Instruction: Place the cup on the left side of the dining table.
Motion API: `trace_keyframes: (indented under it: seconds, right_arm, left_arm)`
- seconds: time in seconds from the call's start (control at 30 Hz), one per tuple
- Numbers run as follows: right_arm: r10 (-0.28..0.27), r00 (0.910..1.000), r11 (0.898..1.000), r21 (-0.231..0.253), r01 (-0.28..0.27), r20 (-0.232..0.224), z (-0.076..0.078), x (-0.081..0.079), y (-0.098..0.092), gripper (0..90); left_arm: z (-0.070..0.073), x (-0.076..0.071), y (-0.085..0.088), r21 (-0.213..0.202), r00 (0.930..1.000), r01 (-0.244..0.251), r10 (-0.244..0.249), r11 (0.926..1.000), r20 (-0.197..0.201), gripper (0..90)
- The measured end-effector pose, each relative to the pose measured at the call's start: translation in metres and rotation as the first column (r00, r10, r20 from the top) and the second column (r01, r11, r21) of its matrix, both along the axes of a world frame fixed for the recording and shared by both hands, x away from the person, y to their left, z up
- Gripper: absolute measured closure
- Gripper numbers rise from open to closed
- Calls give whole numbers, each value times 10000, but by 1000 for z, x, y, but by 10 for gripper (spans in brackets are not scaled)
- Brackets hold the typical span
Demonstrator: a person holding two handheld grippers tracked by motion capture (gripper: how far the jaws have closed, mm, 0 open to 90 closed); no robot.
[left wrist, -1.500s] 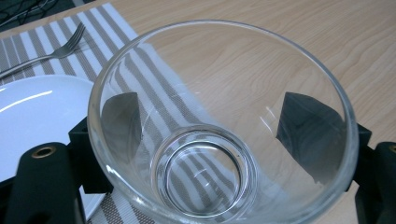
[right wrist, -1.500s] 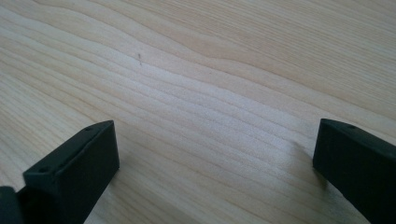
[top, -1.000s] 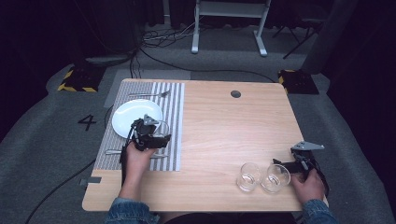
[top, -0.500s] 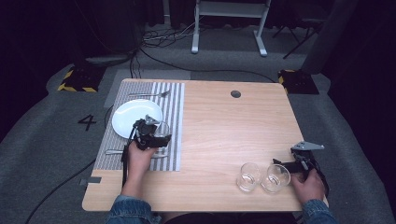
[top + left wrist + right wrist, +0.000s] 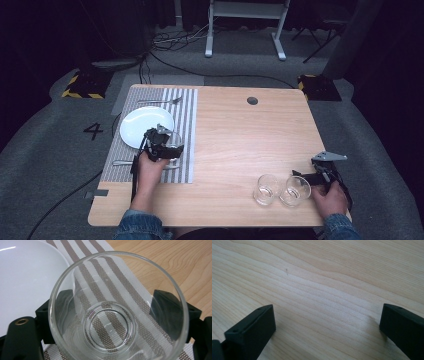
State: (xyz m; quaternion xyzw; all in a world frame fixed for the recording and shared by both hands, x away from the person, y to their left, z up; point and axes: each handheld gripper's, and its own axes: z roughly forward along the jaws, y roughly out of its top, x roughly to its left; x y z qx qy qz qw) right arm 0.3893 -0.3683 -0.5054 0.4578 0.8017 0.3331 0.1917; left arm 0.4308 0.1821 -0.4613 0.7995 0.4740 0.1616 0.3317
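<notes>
A clear drinking glass stands on the striped placemat beside the white plate. My left gripper has a jaw pressed against each side of it. From above, that gripper and the glass sit at the lower right rim of the plate. My right gripper rests at the table's near right, just right of two empty glasses. In its own view the right gripper is open over bare wood.
A fork lies on the placemat behind the plate, and another piece of cutlery lies at the mat's near left. The wooden table has a round cable hole near its far edge.
</notes>
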Motion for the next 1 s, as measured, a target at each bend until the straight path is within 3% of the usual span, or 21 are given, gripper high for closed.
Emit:
trace_keyframes:
  seconds: [0.13, 0.27, 0.5, 0.63, 0.8, 1.0]
  right_arm:
    - [1, 10000, 10000, 0, -1, -1, 0, 0, 0, 3]
    - [4, 10000, 10000, -2, -4, 1, 0, 0, 0, 3]
    - [0, 10000, 10000, 2, 0, 0, 0, 0, 0, 3]
    - [-2, 10000, 10000, 4, 2, 1, 0, 0, 0, 3]
    - [-4, 10000, 10000, 5, 4, -1, 0, 0, 0, 3]
    - [-2, 10000, 10000, 4, 2, -3, 0, 0, 0, 3]
  left_arm:
    - [2, -1, -2, 129, 9997, -192, 190, 9997, 121, 162]
    - [7, -5, 0, -154, 9988, -291, 297, 9995, 394, 153]
    - [19, -15, 3, -193, 9956, -372, 387, 9991, 854, 154]
    - [26, -23, 3, 28, 9939, -366, 362, 9993, 1041, 157]
    - [36, -35, 6, -130, 9901, -312, 327, 9994, 1364, 162]
    - [43, -49, 9, -83, 9905, -82, 93, 9999, 1373, 165]
